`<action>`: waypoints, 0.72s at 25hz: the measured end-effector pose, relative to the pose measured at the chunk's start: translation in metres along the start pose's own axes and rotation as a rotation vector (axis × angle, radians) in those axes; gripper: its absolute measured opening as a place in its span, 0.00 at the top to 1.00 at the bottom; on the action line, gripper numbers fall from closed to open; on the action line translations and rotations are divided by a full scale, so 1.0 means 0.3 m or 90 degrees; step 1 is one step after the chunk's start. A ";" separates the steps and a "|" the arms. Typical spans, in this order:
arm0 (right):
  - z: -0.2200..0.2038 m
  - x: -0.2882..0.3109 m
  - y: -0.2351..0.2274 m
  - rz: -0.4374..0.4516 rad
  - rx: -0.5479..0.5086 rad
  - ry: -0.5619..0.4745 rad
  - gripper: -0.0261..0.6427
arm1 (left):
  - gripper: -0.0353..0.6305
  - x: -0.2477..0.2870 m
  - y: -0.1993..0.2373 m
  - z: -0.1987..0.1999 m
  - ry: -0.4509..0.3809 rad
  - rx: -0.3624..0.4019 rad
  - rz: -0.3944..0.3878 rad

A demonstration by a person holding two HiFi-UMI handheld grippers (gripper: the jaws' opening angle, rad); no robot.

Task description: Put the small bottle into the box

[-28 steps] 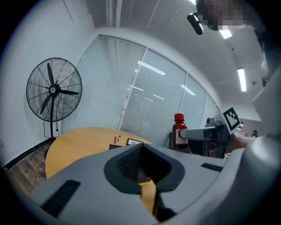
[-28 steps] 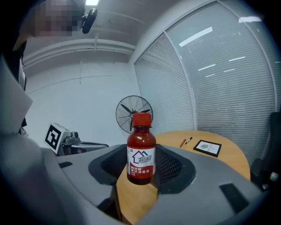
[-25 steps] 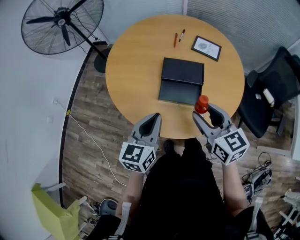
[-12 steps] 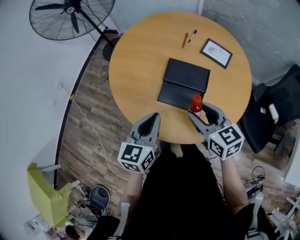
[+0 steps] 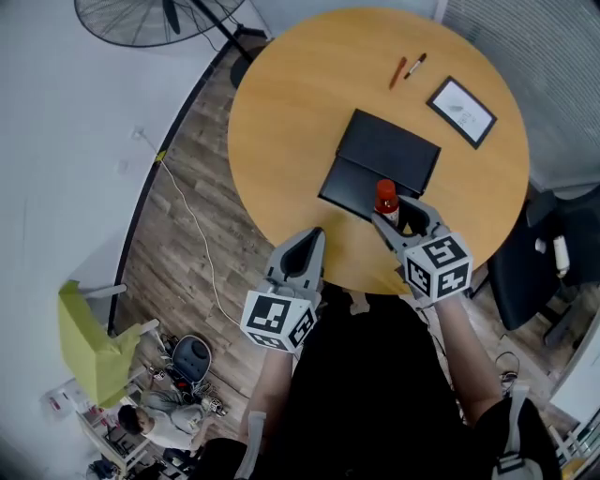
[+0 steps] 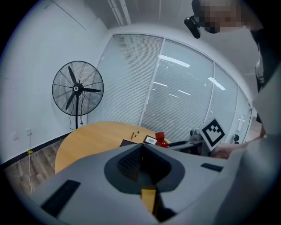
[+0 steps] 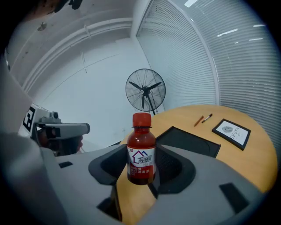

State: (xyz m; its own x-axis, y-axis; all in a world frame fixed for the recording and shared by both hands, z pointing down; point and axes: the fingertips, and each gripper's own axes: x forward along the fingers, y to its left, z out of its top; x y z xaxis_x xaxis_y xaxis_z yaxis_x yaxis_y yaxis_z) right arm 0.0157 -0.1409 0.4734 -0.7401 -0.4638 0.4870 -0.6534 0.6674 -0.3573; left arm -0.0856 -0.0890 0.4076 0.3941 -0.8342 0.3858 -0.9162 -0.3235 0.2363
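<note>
A small red bottle (image 5: 386, 201) with a red cap and white label stands upright between the jaws of my right gripper (image 5: 395, 215), which is shut on it. It hovers over the near right edge of the open black box (image 5: 380, 161) on the round wooden table (image 5: 291, 112). In the right gripper view the bottle (image 7: 141, 151) fills the middle of the right gripper (image 7: 141, 163), with the box (image 7: 189, 141) just behind. My left gripper (image 5: 307, 242) is shut and holds nothing, at the table's near edge; its jaws meet in the left gripper view (image 6: 141, 151).
Two pens (image 5: 406, 67) and a framed card (image 5: 461, 111) lie at the table's far side. A standing fan (image 5: 159, 14) is far left, a black chair (image 5: 562, 253) right, a yellow-green chair (image 5: 89, 342) and a floor cable (image 5: 187, 216) left.
My right gripper has carried the bottle forward and left, from the table's near edge to over the box's near edge. The left gripper stays shut near the table's edge.
</note>
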 end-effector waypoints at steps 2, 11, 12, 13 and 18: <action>-0.032 0.034 -0.035 0.005 0.026 0.008 0.65 | 0.95 0.014 -0.009 -0.015 0.003 -0.009 0.018; -0.138 0.162 -0.075 0.035 0.052 0.051 0.65 | 0.95 0.036 -0.042 -0.082 0.029 -0.025 0.069; -0.143 0.175 -0.076 0.034 0.054 0.057 0.65 | 0.95 0.035 -0.035 -0.080 0.030 -0.026 0.070; -0.147 0.190 -0.079 0.032 0.055 0.063 0.65 | 0.95 0.037 -0.027 -0.078 0.030 -0.028 0.072; -0.187 0.266 -0.091 0.013 0.049 0.101 0.65 | 0.95 0.053 0.015 -0.089 0.037 -0.038 0.066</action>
State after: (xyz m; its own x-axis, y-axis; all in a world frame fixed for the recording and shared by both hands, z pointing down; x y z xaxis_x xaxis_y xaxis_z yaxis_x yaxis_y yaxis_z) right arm -0.0164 -0.1634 0.5668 -0.7224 -0.3491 0.5969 -0.6539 0.6257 -0.4254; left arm -0.0813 -0.0918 0.4387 0.3019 -0.8340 0.4618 -0.9473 -0.2077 0.2441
